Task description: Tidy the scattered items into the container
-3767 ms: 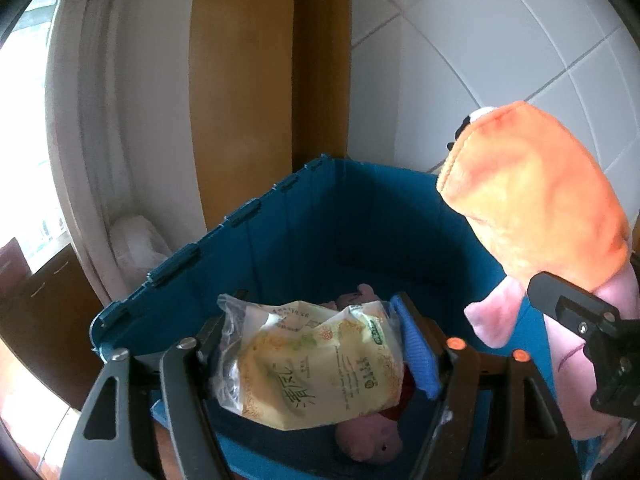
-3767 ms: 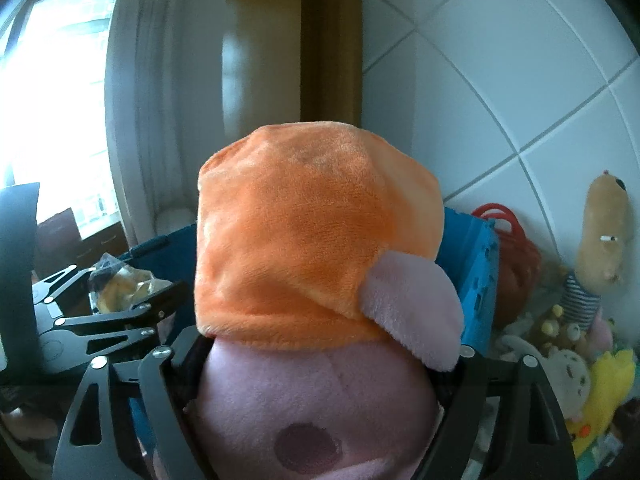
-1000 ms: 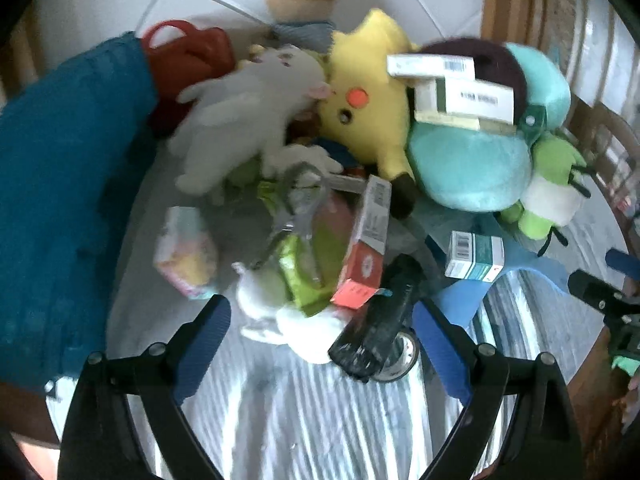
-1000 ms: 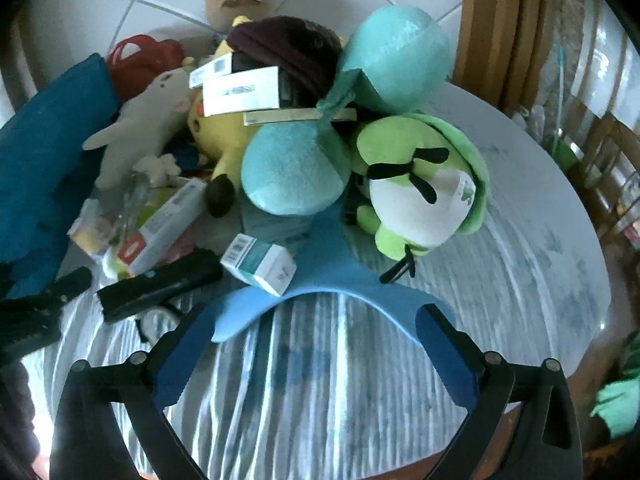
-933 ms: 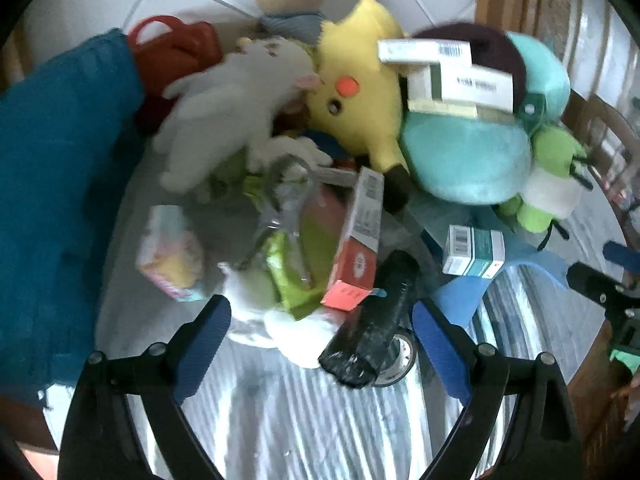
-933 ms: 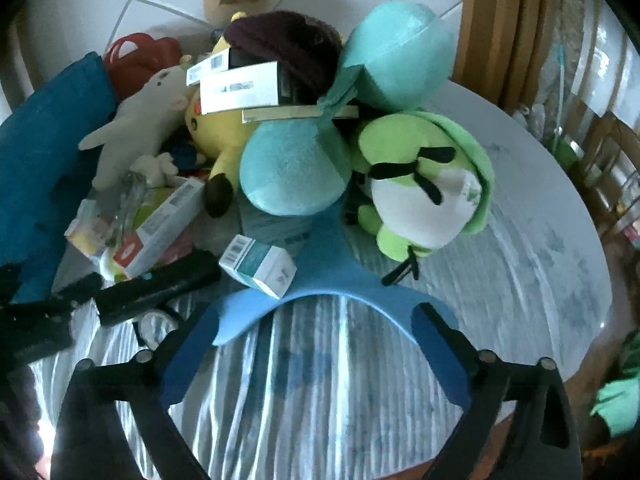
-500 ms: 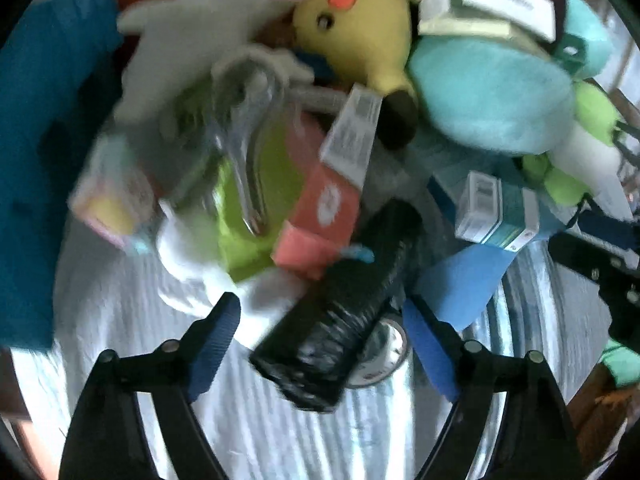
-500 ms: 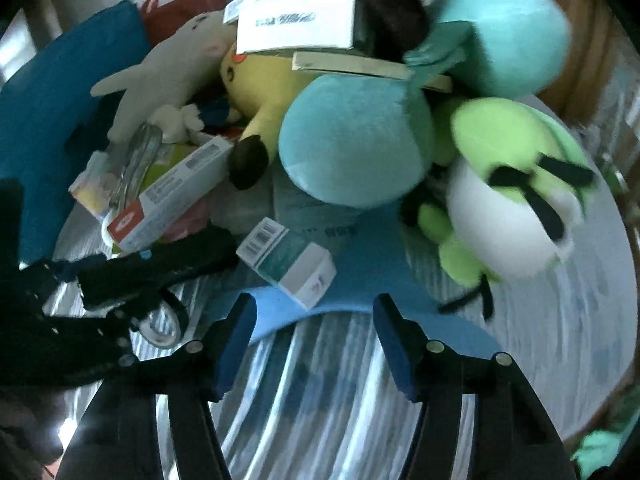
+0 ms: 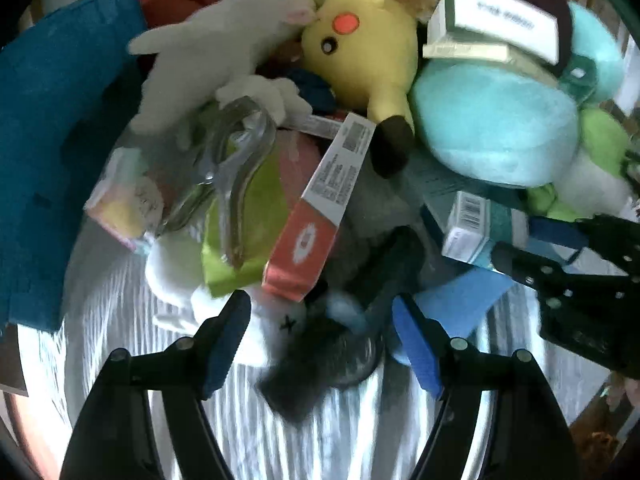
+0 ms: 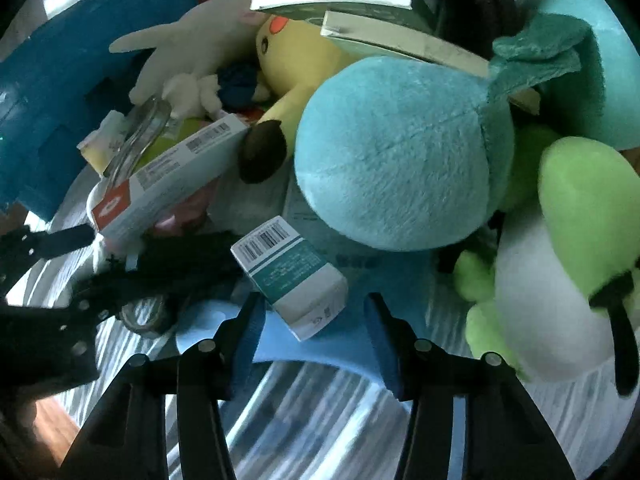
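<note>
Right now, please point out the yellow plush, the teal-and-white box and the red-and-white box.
yellow plush (image 9: 362, 46), left wrist view, face.
teal-and-white box (image 10: 294, 276), right wrist view, top side.
red-and-white box (image 9: 324, 208), left wrist view, long printed side.

Black tongs, blue pads, silver screws.

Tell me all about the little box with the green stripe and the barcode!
The small carton is white with a teal-green band and a barcode on its end flap. It looks like thin cardboard, shut and undented. It lies tilted on a blue flat piece, below the big teal plush. The right gripper is open around its lower corner, not yet squeezing it.
</note>
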A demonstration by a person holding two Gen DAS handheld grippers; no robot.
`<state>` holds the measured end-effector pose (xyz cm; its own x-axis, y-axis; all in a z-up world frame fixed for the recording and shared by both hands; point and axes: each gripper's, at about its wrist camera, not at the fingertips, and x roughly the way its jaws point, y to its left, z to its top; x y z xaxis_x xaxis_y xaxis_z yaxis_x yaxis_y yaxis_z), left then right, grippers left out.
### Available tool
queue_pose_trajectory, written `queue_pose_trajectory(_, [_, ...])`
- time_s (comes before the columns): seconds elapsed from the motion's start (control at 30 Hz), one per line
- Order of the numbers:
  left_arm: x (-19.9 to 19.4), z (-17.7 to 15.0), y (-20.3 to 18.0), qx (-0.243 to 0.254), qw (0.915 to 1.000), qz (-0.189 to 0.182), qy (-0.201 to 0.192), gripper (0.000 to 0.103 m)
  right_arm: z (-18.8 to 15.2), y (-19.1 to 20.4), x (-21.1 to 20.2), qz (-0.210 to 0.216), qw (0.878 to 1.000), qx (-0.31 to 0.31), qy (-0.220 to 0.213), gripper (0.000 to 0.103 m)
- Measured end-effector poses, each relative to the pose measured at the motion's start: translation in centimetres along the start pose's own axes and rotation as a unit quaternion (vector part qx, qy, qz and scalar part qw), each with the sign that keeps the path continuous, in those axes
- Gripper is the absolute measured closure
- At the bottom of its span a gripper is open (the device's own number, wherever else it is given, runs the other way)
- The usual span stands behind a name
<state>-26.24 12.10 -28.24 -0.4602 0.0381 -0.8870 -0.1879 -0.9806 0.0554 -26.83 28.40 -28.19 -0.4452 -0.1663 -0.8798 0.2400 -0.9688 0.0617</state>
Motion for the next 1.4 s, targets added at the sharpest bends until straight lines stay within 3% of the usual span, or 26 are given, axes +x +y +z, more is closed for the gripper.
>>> queue_pose_trajectory(0.1, [1.0,0.2,-0.8,0.023,0.9996,0.014,0.005,0.029,0.3,-0.3,0.4,0.003,1.0,-0.005,0.0,0.042])
queue_pose_trajectory(0.2, [1.3,0.2,-1.7,0.045,0.9987,0.022,0.006,0.027,0.6,-0.5,1.1,0.006,1.0,-0.004,0.0,0.022])
queue_pose_trajectory(0.27, [1.4,0.1,-1.7,0.052,0.9984,0.02,0.005,0.025,0.7,-0.5,1.6,0.011,1.0,-0.002,0.002,0.021])
queue_pose_trajectory(0.3, [1.5,0.0,-1.7,0.056,0.9983,0.018,0.005,0.025,0.7,-0.4,1.9,0.015,1.0,-0.001,0.005,0.026])
queue_pose_trajectory(0.33, [1.4,0.0,-1.5,0.054,0.9984,0.016,0.003,0.025,0.7,-0.4,2.1,0.019,1.0,0.0,0.007,0.049])
queue_pose_trajectory(0.4, [1.1,-0.1,-1.0,0.048,0.9988,0.011,-0.001,0.031,0.7,0.0,2.2,0.011,1.0,-0.001,0.011,0.056])
queue_pose_trajectory(0.47, [0.7,0.0,-0.2,0.038,0.9993,0.007,-0.001,0.047,0.5,0.1,1.9,0.007,1.0,0.002,0.012,0.058])
queue_pose_trajectory(0.53, [-0.1,0.1,0.5,0.025,0.9996,-0.011,0.001,0.05,0.3,0.0,1.5,0.008,1.0,0.01,0.012,0.059])
queue_pose_trajectory(0.63, [-0.8,0.4,0.1,0.035,0.999,-0.027,0.003,0.05,-0.1,-0.2,1.0,0.008,1.0,0.021,0.014,0.059])
queue_pose_trajectory(0.87, [1.9,0.4,-1.2,0.046,0.9983,-0.009,0.036,0.044,-1.2,-0.3,0.6,0.015,0.999,0.023,0.018,0.059])
queue_pose_trajectory(1.0, [2.1,0.6,-0.3,0.032,0.999,-0.017,0.025,0.044,-1.4,0.1,0.8,0.017,1.0,0.016,0.015,0.058])
queue_pose_trajectory(1.07, [2.0,0.7,0.5,0.023,0.9991,-0.029,0.023,0.059,-1.3,0.3,1.0,0.015,1.0,0.016,0.013,0.054])
queue_pose_trajectory(1.17, [1.9,0.8,1.6,0.008,0.9987,-0.046,0.022,0.062,-1.0,0.5,1.4,0.012,1.0,0.015,0.009,0.043])
queue_pose_trajectory(1.23, [1.9,1.0,2.0,0.007,0.9985,-0.051,0.021,0.062,-0.8,0.6,1.5,0.006,1.0,0.018,0.003,0.016])
queue_pose_trajectory(1.27, [1.9,1.1,2.0,0.012,0.9985,-0.049,0.021,0.062,-0.7,0.6,1.5,0.004,1.0,0.02,0.0,0.011])
queue_pose_trajectory(1.4, [2.6,1.4,1.7,0.02,0.9986,-0.043,0.023,0.062,-0.5,0.6,1.7,-0.003,1.0,0.022,-0.009,0.01])
